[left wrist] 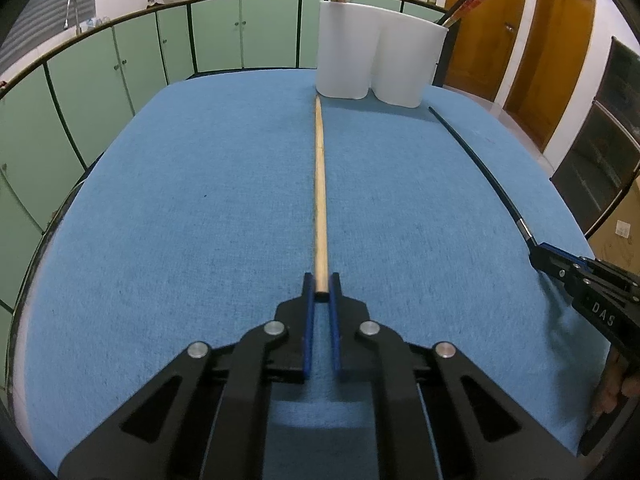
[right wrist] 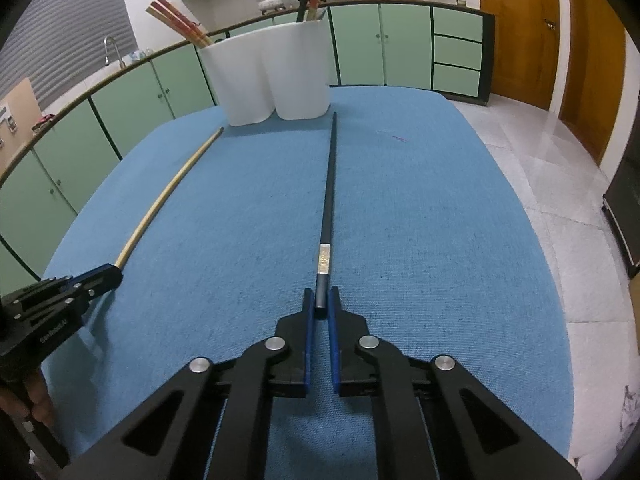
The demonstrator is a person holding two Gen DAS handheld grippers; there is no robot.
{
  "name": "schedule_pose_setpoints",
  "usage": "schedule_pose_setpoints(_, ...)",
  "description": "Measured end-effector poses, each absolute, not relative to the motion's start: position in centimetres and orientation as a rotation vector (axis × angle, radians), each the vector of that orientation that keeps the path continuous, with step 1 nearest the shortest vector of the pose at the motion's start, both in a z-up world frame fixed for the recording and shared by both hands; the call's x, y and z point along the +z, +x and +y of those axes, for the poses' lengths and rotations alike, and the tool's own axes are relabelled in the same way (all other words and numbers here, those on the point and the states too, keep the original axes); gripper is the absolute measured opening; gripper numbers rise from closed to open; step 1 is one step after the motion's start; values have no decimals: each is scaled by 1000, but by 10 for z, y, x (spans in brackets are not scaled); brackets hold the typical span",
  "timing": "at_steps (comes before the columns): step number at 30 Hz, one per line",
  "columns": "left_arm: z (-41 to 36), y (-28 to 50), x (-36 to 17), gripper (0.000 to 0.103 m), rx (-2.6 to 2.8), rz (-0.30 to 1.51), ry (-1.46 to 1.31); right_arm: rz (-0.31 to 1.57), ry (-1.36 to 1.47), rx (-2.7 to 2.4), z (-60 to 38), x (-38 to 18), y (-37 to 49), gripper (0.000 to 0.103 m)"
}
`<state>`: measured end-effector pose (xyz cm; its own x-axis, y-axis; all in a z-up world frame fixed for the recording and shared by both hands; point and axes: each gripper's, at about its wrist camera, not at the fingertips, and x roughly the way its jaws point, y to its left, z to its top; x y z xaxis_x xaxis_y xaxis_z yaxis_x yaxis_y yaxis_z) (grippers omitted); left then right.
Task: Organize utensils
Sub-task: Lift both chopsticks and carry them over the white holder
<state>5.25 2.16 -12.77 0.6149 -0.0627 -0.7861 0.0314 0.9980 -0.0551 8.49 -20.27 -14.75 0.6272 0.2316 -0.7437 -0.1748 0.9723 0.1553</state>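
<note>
Left gripper point(left wrist: 321, 286): fingers pinched on butt end of the wooden chopstick point(left wrist: 320, 184), tip toward 12 o'clock, just short of the white holder point(left wrist: 372, 52). Right gripper point(right wrist: 321, 298): likewise clamped on the black chopstick point(right wrist: 330, 184). End grips probably suit tipping each into the holder; both lie on the blue table point(left wrist: 180, 200).

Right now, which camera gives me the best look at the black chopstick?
The right wrist view: the black chopstick runs straight up the frame centre, its near end between the right tongs. The left wrist view shows it only as a thin curved line near the right edge.
</note>
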Motion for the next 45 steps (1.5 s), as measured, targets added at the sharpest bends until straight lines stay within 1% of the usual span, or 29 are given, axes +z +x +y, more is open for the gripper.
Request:
schedule_pose_setpoints(5,22,51,-120,6,-66,910,-38,855,47,243,-203,-139,80,7)
schedule_pose_setpoints(11,20,49,-89,6,-95,876,5,797,2,258,-209,-102,72,7)
schedule_pose_setpoints(18,17,41,-29,6,-133,752,47,689,-32,266,-217,-49,69,6)
schedule_pose_setpoints(26,15,43,26,6,-156,626,32,559,-31,302,-221,10,72,6)
schedule_pose_setpoints(45,1,73,97,6,-224,473,15,439,-20,460,-215,98,109,6)
